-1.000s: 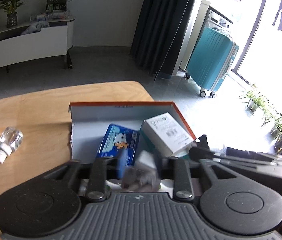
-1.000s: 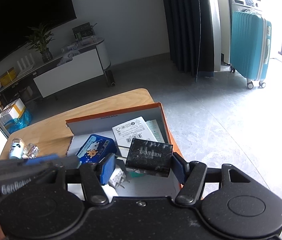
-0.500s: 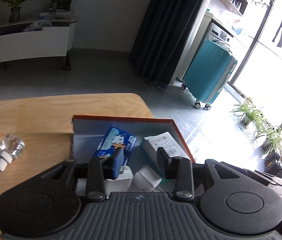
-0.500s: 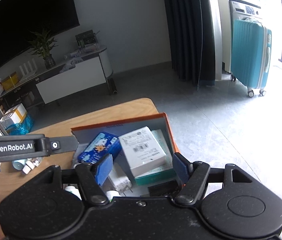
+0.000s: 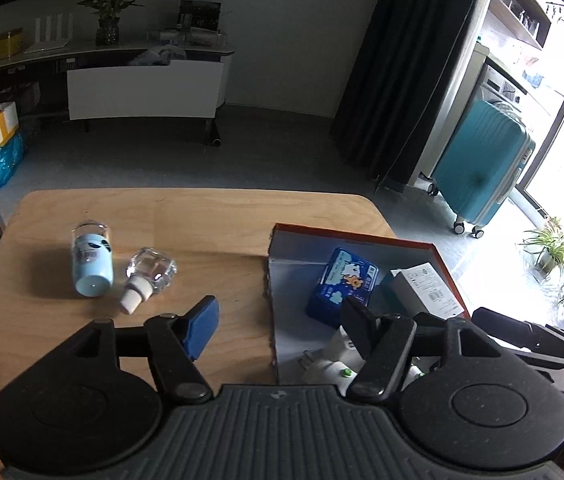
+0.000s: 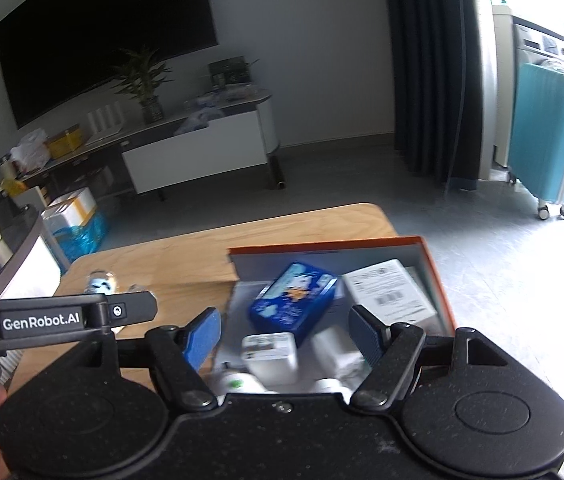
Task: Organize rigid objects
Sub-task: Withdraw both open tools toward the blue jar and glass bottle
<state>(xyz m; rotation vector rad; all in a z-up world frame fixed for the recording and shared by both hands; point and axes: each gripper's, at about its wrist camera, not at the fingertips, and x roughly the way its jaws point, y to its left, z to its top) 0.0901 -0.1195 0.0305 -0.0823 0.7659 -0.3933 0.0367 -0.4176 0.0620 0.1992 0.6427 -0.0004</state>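
Two items remain outside the box (image 5: 448,276): a blue bottle (image 5: 92,264) and a clear bottle (image 5: 150,276), lying side by side on the tabletop (image 5: 210,220). I judge my left claw (image 5: 278,326) nearer; they lie ahead-left, long axes roughly along my line of approach. Both claws are opening, empty; the right claw (image 6: 286,336) hovers over the box.
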